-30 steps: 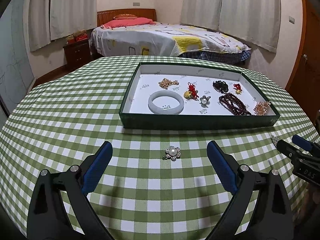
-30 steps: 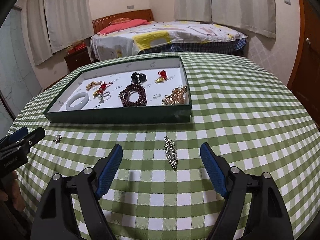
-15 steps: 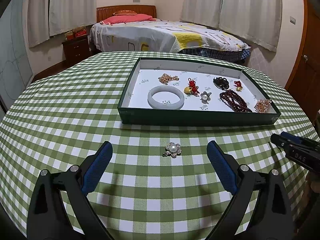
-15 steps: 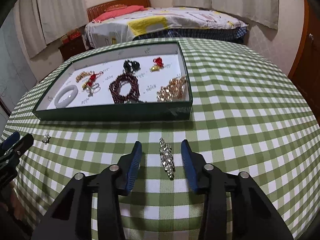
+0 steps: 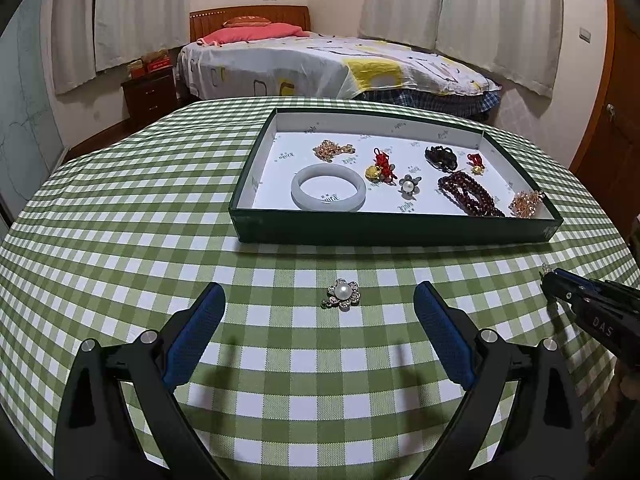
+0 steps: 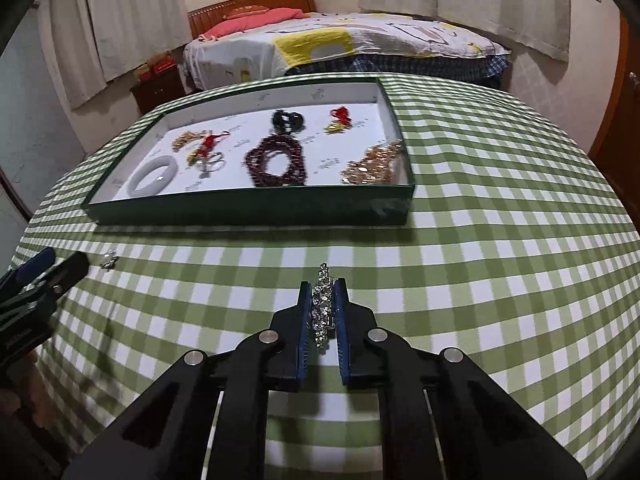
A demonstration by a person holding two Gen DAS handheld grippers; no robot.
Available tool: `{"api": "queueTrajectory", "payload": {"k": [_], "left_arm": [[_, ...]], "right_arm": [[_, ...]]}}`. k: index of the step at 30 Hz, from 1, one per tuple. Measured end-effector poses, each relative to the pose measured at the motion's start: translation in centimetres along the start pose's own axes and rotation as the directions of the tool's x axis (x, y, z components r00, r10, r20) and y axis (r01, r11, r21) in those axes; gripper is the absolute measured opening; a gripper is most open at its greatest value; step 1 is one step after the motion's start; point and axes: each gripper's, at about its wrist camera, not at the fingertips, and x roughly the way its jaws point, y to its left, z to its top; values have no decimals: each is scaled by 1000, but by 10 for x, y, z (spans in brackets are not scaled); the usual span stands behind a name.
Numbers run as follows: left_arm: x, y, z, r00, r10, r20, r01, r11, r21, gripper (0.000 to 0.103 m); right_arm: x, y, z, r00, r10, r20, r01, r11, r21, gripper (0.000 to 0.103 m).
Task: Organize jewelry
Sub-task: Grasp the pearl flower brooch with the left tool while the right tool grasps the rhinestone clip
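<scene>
A green tray with a white floor holds several jewelry pieces: a pale jade bangle, dark red beads and gold pieces. A pearl flower brooch lies on the checked cloth, between and just ahead of my open left gripper. My right gripper is shut on a long rhinestone brooch, in front of the tray. The right gripper also shows in the left wrist view, and the pearl brooch in the right wrist view.
The round table with a green checked cloth drops off at its edges. A bed and a nightstand stand behind it. A wooden door is at the right.
My right gripper has closed from wide open onto the rhinestone brooch. My left gripper stays open with the pearl brooch in front of it.
</scene>
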Motion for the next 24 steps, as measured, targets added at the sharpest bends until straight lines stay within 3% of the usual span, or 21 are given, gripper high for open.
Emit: {"api": "queueTrajectory", "payload": {"k": [6, 16, 24], "left_arm": [[6, -1, 2, 1000, 7, -20, -7, 1000, 12, 92], [35, 0, 6, 991, -20, -130, 20, 1000, 3, 58], [38, -4, 7, 991, -26, -131, 29, 999, 21, 53]], "right_arm": [[-7, 14, 1, 999, 38, 21, -38, 999, -34, 12], [-4, 14, 0, 996, 83, 14, -82, 996, -25, 12], [2, 16, -2, 995, 95, -2, -95, 995, -22, 12]]}}
